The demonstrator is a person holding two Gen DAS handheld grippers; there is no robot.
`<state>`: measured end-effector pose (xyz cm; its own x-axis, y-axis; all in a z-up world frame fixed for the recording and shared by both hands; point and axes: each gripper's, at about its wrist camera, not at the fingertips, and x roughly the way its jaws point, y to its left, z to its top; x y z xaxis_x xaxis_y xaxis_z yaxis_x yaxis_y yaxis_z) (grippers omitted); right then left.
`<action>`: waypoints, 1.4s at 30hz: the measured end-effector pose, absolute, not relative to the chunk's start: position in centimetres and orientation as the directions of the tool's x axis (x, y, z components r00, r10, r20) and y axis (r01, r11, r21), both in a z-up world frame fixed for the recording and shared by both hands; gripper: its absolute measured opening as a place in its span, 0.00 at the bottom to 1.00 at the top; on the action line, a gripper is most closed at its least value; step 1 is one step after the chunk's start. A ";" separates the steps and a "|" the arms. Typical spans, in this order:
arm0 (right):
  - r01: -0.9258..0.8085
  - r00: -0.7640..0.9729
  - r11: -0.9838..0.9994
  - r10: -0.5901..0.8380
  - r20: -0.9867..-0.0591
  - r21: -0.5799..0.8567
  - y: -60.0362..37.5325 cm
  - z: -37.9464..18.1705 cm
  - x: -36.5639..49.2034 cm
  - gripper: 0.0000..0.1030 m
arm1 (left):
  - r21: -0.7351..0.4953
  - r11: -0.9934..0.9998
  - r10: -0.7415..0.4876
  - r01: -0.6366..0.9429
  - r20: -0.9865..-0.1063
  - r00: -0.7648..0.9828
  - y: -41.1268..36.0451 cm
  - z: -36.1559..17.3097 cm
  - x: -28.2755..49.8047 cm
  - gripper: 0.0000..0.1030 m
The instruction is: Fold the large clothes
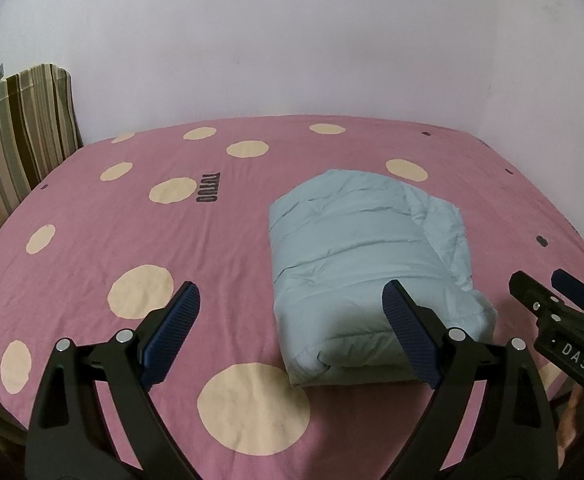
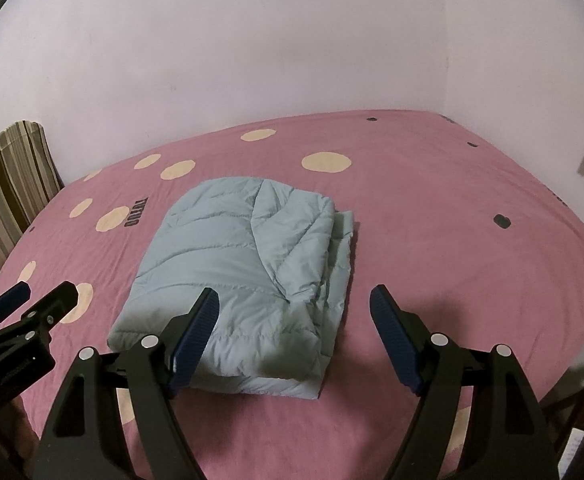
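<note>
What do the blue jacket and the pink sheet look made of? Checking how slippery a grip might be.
Folded puffer jacket: apparently thin synthetic shell, faint sheen, stitched puffy quilted channels. Pink polka-dot bedsheet: likely matte woven cotton, fine creases, no shine.

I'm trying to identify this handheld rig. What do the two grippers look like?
Both the left gripper and right gripper have black angular frames with silver round pivot bolts and dark blue ribbed pads on the fingers. The right one's body carries a label reading DAS.

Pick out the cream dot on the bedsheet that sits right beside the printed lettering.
It is the cream dot directly left of the dark lettering in the left wrist view; the other dots stand apart from it on the pink bedsheet.
</note>
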<state>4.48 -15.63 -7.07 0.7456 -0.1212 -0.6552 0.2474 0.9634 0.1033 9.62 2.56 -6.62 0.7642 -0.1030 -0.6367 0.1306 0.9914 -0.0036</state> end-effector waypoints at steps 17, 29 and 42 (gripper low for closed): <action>0.243 0.754 0.964 -0.117 -0.646 0.110 -15.5 -6.8 4.2 0.74 | 0.010 0.990 -0.102 0.138 -0.625 0.774 1.9 -6.0 8.8 0.90; 0.233 0.757 0.967 -0.114 -0.644 0.104 -15.4 -6.8 4.2 0.74 | 0.005 0.991 -0.102 0.135 -0.630 0.770 2.2 -5.9 8.6 0.90; 0.219 0.754 0.970 -0.103 -0.649 0.101 -15.3 -6.9 4.3 0.74 | 0.007 0.991 -0.096 0.130 -0.635 0.766 2.3 -6.0 8.6 0.90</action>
